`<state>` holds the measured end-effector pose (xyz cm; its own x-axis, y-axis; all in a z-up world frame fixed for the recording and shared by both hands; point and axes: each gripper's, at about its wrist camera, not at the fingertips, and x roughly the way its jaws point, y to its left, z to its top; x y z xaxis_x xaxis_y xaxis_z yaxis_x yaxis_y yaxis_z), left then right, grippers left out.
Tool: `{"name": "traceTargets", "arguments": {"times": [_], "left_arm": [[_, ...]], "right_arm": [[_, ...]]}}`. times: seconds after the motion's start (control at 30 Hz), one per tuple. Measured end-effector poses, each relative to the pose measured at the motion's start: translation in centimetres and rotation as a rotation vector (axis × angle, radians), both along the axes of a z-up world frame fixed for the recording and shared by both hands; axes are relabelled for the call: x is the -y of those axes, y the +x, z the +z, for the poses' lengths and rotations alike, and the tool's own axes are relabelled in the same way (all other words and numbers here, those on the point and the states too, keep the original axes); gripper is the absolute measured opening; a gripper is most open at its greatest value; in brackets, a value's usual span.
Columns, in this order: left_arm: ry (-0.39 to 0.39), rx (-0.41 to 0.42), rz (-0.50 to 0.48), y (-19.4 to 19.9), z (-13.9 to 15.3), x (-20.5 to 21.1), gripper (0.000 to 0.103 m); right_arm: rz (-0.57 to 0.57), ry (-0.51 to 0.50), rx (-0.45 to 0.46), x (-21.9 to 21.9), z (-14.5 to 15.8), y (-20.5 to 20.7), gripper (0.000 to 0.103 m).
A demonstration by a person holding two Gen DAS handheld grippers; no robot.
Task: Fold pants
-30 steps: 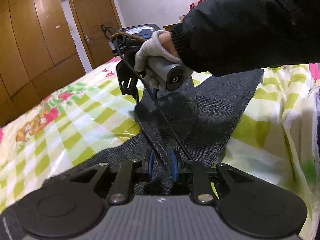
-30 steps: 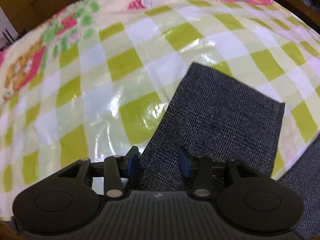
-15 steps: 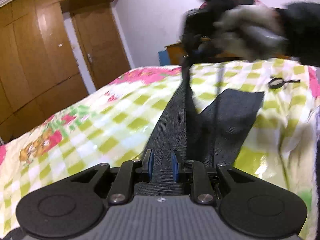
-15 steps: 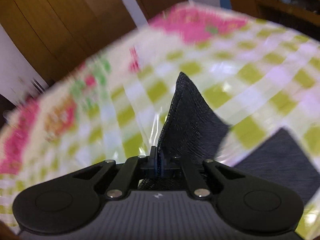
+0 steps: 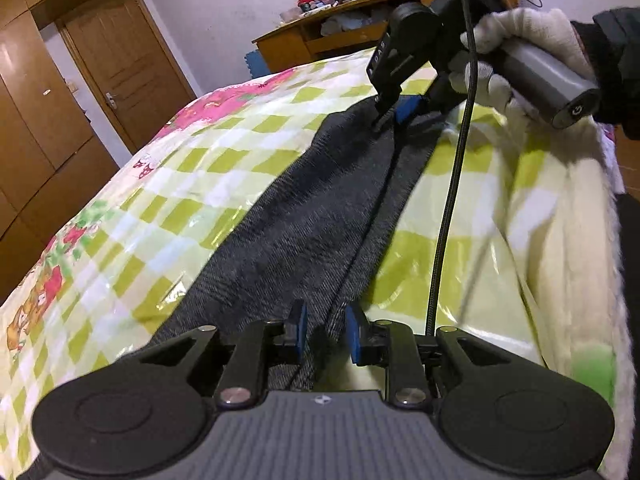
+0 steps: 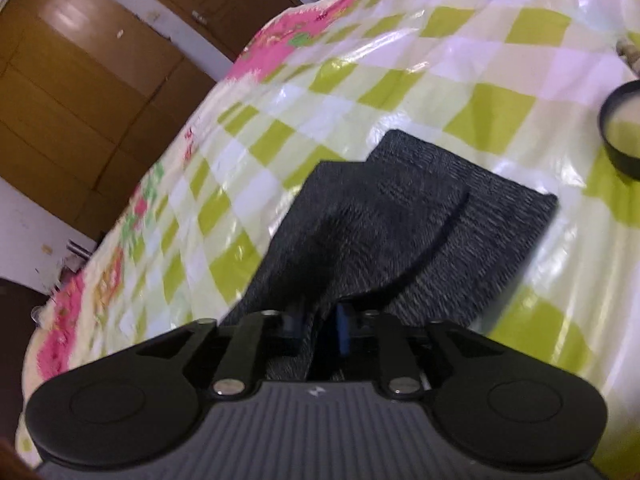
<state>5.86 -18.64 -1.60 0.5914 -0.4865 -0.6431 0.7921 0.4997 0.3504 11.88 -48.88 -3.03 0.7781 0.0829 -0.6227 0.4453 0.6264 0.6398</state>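
Dark grey pants (image 5: 320,208) lie stretched along a bed with a green and white checked cover. In the left wrist view, my left gripper (image 5: 325,334) has its jaws a little apart around the near edge of the pants. My right gripper (image 5: 394,114) is at the far end, down on the leg cuffs, held by a white-gloved hand. In the right wrist view, my right gripper (image 6: 318,330) pinches one leg end, which lies folded over the other leg (image 6: 480,216).
The checked bed cover (image 5: 168,200) spreads left. A cream blanket (image 5: 568,240) lies at the right. A black cable (image 5: 448,208) hangs between the grippers. A dark bowl-like object (image 6: 624,128) sits at the right. Wooden wardrobe and door (image 5: 120,60) stand behind.
My right gripper carried the leg end away from me and lowered it onto the other leg at the far end. The pants now lie stretched flat.
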Motion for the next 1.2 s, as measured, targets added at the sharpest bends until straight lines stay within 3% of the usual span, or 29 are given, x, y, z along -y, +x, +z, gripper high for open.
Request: {"name": "traceTargets", "arguments": {"times": [0.1,0.17,0.3,0.4,0.5,0.6,0.63,0.67,0.73,0.8,0.93,0.97,1.03,1.1,1.2], "left_arm": [[-0.008,-0.001,0.004,0.5,0.0,0.4,0.038],[-0.020,-0.007,0.007,0.6,0.2,0.4,0.038],[-0.030,0.002,0.013,0.8,0.4,0.2,0.040],[-0.044,0.006,0.014,0.6,0.6,-0.2,0.040],[-0.059,0.004,0.014,0.7,0.5,-0.3,0.041],[-0.078,-0.008,0.022,1.2,0.6,-0.2,0.041],[-0.081,-0.004,0.024,1.3,0.7,-0.1,0.041],[-0.084,0.000,0.027,1.5,0.9,-0.1,0.041],[-0.102,0.010,0.034,2.1,1.8,-0.2,0.041],[-0.124,0.046,0.042,2.8,3.3,-0.3,0.041],[-0.195,0.143,0.041,2.5,7.4,-0.6,0.042],[-0.196,0.176,0.034,2.1,8.0,-0.5,0.042],[-0.188,0.186,0.019,1.6,7.8,-0.3,0.043],[-0.168,0.134,0.010,1.4,6.3,0.1,0.044],[-0.070,0.045,-0.013,1.2,2.3,1.0,0.044]], "right_arm": [[-0.060,0.066,-0.002,1.0,-1.1,0.2,0.020],[-0.104,0.095,0.004,1.7,-1.4,-0.1,0.006],[-0.138,0.139,0.012,2.1,-1.7,-0.4,0.006],[-0.166,0.120,0.022,1.8,-1.1,-0.8,0.011],[-0.241,0.067,0.039,2.1,-1.1,-1.5,0.024],[-0.259,0.097,0.046,2.9,-2.0,-0.8,0.025],[-0.251,0.111,0.038,3.1,-2.2,-0.2,0.024],[-0.245,0.117,0.027,3.1,-2.1,0.4,0.009],[-0.219,0.136,0.037,3.0,-1.0,1.4,0.005],[-0.160,0.138,0.109,2.5,1.7,2.7,0.005],[-0.052,0.130,0.329,1.1,9.1,3.1,0.004],[-0.021,0.115,0.404,0.7,10.9,2.3,0.004],[-0.010,0.069,0.463,0.2,12.5,0.3,0.004],[-0.049,0.090,0.430,0.6,10.7,-2.2,0.004],[-0.130,0.020,0.260,1.7,5.1,-4.8,0.004]]}}
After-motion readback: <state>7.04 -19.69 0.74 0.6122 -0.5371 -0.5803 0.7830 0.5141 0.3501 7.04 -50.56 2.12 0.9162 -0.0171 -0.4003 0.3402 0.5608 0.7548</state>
